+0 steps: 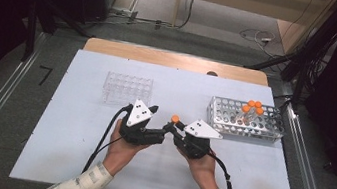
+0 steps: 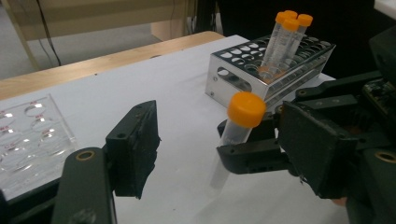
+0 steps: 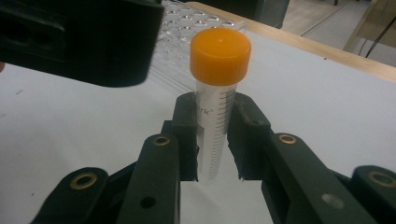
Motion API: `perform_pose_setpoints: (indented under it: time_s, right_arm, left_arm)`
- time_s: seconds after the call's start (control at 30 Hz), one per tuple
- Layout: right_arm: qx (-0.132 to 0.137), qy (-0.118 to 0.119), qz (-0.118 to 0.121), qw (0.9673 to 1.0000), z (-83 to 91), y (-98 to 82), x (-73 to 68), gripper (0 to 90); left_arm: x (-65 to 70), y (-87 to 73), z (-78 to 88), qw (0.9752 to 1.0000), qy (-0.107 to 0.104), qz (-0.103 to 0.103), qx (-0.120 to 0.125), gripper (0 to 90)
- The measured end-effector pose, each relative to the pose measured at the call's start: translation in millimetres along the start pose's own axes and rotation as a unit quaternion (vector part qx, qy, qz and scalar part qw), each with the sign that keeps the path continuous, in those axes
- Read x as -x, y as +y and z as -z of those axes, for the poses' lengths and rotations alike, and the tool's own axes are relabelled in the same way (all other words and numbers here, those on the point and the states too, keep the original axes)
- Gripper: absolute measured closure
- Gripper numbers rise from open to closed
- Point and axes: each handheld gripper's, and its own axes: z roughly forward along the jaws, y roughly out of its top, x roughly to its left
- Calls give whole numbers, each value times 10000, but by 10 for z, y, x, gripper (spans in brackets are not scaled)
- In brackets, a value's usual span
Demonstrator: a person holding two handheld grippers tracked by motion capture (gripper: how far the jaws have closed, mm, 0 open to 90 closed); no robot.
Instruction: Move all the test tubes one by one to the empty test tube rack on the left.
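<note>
- High view: nearest the camera, two patterned sleeves entering from the bottom edge, each hand wrapped around a black tool on the white table.
- Left tongs and right tongs meeting tip to tip near the table's middle, a grey three-cornered plate on top of each, black cables trailing back toward the sleeves.
- Orange-capped tube upright at that meeting point, just its cap plain to see from up here.
- Clear well plate lying flat beyond the left hand; metal tube rack beyond the right hand, holding a cluster of racked tubes with orange caps near its far right part.
- Left gripper view: left tongs spread wide, nothing touching the pads, one black jaw at lower left and the other at right.
- Between them, the tube tilted slightly, clamped low on its clear body by the right tongs reaching in from the right.
- Behind, the rack with three racked tubes leaning together; well plate at the left edge.
- Right gripper view: right tongs closed onto the tube, pads pressing both sides of its graduated clear wall, cap standing clear above the jaws.
- One blurred black jaw of the left tongs at upper left, just beside the cap, contact impossible to judge; well plate behind the tube on the table.
</note>
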Motion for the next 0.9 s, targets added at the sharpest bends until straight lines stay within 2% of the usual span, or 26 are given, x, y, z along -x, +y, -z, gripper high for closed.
perform_pose_setpoints:
  time_s: [0.37, 0.43, 0.6, 0.8, 0.9]
  right_arm:
    - [-22, 224, 16, 9997, -38, 20, -104, 711]
    - [-21, 261, 41, 9996, -48, 17, -117, 710]
    - [4, 281, 39, 9996, -41, 23, -123, 710]
    - [0, 327, -6, 9995, -29, 31, -133, 710]
    - [7, 339, -1, 9994, -27, 34, -131, 710]
  left_arm:
    - [64, -4, -53, 9997, -96, -197, -47, 480]
    - [74, -5, -53, 9997, -89, -222, -26, 543]
    - [85, -14, -65, 9995, -162, -249, -70, 590]
    - [96, -23, -72, 9994, -131, -321, -70, 653]
    - [82, -25, -75, 9996, -107, -271, -61, 689]
